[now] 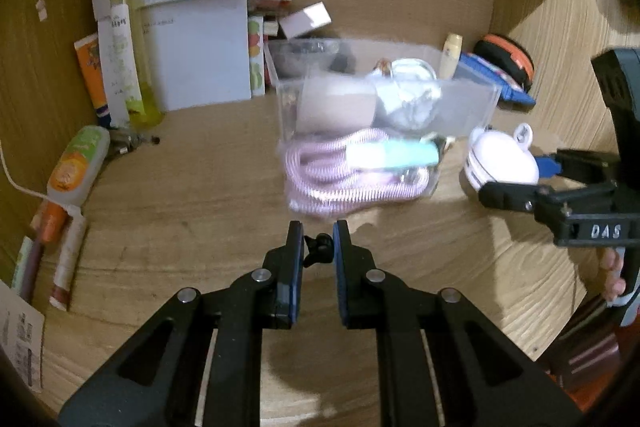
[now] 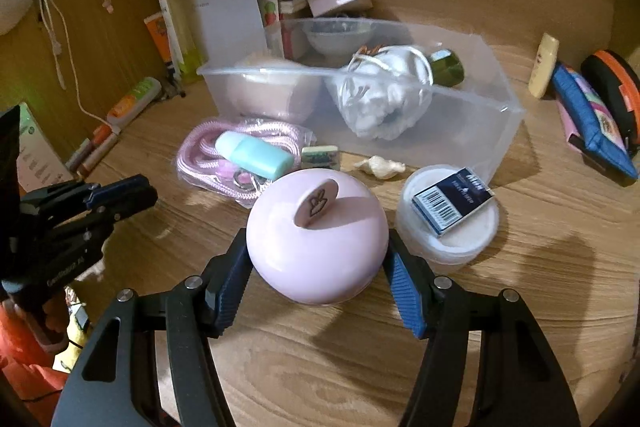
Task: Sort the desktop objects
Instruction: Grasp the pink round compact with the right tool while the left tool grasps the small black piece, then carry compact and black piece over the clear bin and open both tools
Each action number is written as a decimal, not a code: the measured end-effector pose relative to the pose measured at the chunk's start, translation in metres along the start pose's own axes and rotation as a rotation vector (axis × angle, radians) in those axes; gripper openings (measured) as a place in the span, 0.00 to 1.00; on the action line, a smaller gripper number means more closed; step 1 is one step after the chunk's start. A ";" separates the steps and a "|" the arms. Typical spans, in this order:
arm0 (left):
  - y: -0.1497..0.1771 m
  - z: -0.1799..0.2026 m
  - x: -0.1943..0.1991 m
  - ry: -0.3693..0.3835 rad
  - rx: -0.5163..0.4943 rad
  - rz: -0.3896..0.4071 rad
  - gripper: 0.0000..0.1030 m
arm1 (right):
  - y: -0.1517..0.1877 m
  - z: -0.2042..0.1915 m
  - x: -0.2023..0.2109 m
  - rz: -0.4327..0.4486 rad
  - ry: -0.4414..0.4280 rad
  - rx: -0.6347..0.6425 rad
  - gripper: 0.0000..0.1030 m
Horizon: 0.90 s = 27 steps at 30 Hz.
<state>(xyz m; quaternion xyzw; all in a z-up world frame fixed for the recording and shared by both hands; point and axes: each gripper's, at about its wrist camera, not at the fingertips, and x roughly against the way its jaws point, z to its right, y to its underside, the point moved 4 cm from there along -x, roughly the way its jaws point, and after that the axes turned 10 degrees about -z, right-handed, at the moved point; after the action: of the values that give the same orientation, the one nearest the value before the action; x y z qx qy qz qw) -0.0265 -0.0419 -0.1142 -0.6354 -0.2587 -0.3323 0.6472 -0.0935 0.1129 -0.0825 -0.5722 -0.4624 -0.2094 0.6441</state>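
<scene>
A clear plastic bin (image 2: 472,115) stands mid-desk and holds a pink bowl (image 2: 268,95) and a bag of white stuff (image 2: 380,107). My right gripper (image 2: 318,259) is shut on a round pink dome-shaped gadget (image 2: 316,243) in front of the bin; it also shows in the left wrist view (image 1: 504,159). My left gripper (image 1: 318,231) is nearly closed on a small black clip (image 1: 318,247), short of a bagged pink cord (image 1: 336,183) with a mint tube (image 1: 392,153) on it. The left gripper also shows in the right wrist view (image 2: 132,193).
A white round tin (image 2: 448,231) with a blue matchbox (image 2: 452,201), a shell (image 2: 380,167) and a small eraser (image 2: 320,155) lie by the bin. Papers, tubes (image 1: 80,163) and books line the back left. A blue pouch (image 2: 592,123) and orange case (image 2: 616,87) lie right.
</scene>
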 end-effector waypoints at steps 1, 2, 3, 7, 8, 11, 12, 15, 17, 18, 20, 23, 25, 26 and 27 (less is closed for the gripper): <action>-0.004 0.001 0.003 0.005 -0.002 0.010 0.13 | 0.000 0.000 0.003 0.008 0.002 0.000 0.58; -0.007 0.001 0.005 0.007 -0.001 0.018 0.13 | -0.001 0.000 0.007 0.018 0.003 0.003 0.58; -0.010 0.001 0.007 0.007 -0.003 0.024 0.13 | -0.001 -0.001 0.011 0.029 0.004 0.007 0.58; -0.025 0.002 0.016 0.006 -0.012 0.059 0.13 | -0.004 -0.001 0.027 0.070 0.013 0.020 0.58; -0.029 0.002 0.019 0.002 -0.016 0.069 0.13 | -0.004 -0.001 0.031 0.079 0.014 0.021 0.58; -0.040 0.003 0.025 -0.015 -0.031 0.097 0.13 | -0.008 0.003 0.042 0.111 0.020 0.023 0.58; -0.043 0.003 0.027 -0.021 -0.032 0.106 0.13 | -0.010 0.005 0.047 0.125 0.020 0.020 0.58; -0.054 0.002 0.031 -0.026 -0.036 0.132 0.13 | -0.017 0.009 0.056 0.156 0.020 0.017 0.58; -0.063 0.001 0.032 -0.026 -0.037 0.147 0.13 | -0.022 0.012 0.059 0.167 0.024 0.011 0.58; -0.067 0.001 0.032 -0.026 -0.039 0.153 0.13 | -0.026 0.014 0.059 0.174 0.021 0.008 0.58; -0.074 0.001 0.033 -0.026 -0.041 0.163 0.13 | -0.031 0.017 0.060 0.182 0.013 0.000 0.58; -0.087 0.001 0.031 -0.027 -0.049 0.177 0.13 | -0.040 0.022 0.060 0.198 0.011 -0.008 0.58; -0.094 0.002 0.028 -0.033 -0.056 0.183 0.13 | -0.048 0.027 0.059 0.207 0.006 -0.017 0.58; -0.099 0.002 0.026 -0.042 -0.061 0.188 0.13 | -0.052 0.029 0.058 0.211 0.006 -0.021 0.58; -0.103 0.002 0.024 -0.046 -0.064 0.189 0.13 | -0.057 0.032 0.057 0.213 0.006 -0.023 0.58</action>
<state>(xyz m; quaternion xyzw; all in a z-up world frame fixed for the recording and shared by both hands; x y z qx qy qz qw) -0.0889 -0.0394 -0.0291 -0.6847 -0.2015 -0.2631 0.6491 -0.1229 0.1433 -0.0065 -0.6250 -0.3943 -0.1469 0.6575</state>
